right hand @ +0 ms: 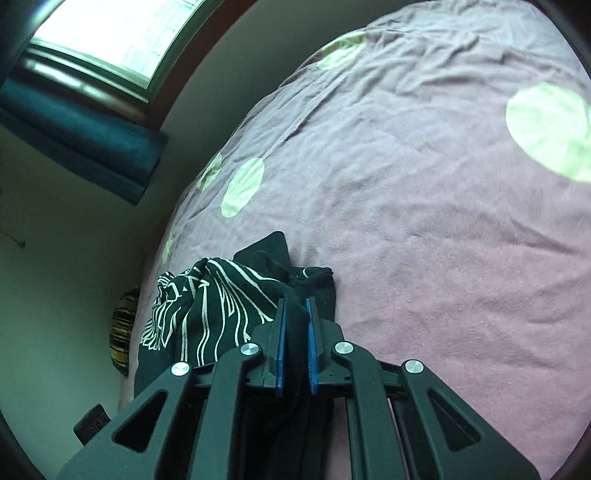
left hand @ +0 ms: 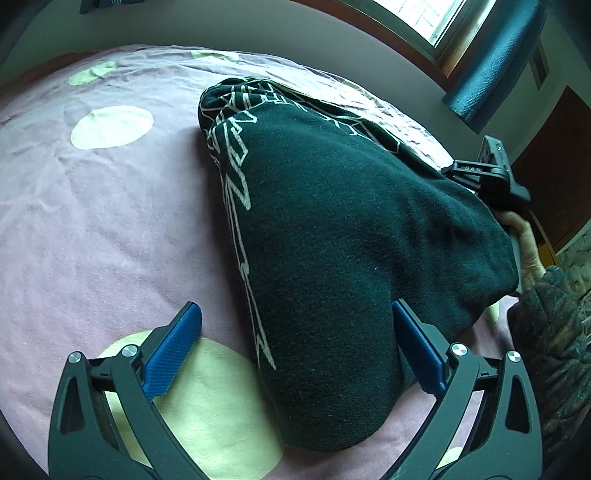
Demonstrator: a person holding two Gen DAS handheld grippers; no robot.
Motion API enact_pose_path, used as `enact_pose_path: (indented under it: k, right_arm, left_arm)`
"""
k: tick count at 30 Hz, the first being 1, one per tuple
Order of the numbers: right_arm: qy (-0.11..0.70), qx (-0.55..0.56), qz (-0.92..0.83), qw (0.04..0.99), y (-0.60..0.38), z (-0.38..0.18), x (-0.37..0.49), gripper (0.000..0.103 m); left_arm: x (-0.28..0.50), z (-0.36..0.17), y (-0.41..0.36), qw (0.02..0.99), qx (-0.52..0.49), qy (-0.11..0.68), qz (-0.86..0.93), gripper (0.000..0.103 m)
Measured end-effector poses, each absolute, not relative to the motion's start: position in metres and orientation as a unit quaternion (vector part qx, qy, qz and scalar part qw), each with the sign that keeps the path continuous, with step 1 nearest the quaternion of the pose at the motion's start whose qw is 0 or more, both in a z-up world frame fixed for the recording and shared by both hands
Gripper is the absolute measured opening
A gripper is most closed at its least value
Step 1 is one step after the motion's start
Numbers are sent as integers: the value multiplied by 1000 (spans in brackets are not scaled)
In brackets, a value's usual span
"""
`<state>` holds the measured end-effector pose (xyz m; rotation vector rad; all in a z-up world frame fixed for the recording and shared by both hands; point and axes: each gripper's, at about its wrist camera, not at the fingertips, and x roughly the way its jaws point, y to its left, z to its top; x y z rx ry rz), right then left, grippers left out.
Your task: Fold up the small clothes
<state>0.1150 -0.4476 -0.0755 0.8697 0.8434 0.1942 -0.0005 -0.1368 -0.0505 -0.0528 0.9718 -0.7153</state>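
A black garment with pale line print lies bunched on the mauve bed cover. Its near end runs between the blue pads of my left gripper, whose jaws stand wide open. The left pad is clear of the cloth and the right pad is at its edge. In the right wrist view, my right gripper is shut on a fold of the same garment, which fills the narrow gap between its pads. From the left wrist, the right gripper's body and a hand show behind the cloth.
The bed cover has pale green dots and is wrinkled. A window with a blue curtain stands beyond the bed. A striped object lies by the bed's edge. A patterned sleeve is at the right.
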Motion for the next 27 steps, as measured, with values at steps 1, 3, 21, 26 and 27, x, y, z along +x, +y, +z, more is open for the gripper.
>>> enact_pose_path:
  k: [1, 3, 21, 26, 27]
  right_arm:
    - [392, 421, 94, 813, -450, -79, 115, 9]
    - [389, 433, 99, 807, -452, -81, 114, 10]
    - [398, 283, 127, 863, -419, -6, 159, 54]
    - [453, 217, 159, 850, -380, -16, 200, 59]
    - [460, 213, 167, 846, -375, -19, 204, 46]
  left_arm:
    - [0, -50, -137, 823, -25, 457, -337, 101]
    - [0, -50, -137, 824, -23, 456, -337, 101]
    - [4, -53, -135, 819, -32, 462, -339, 101]
    - [5, -54, -133, 817, -36, 464, -340, 101]
    - [5, -54, -133, 817, -37, 464, -341, 101]
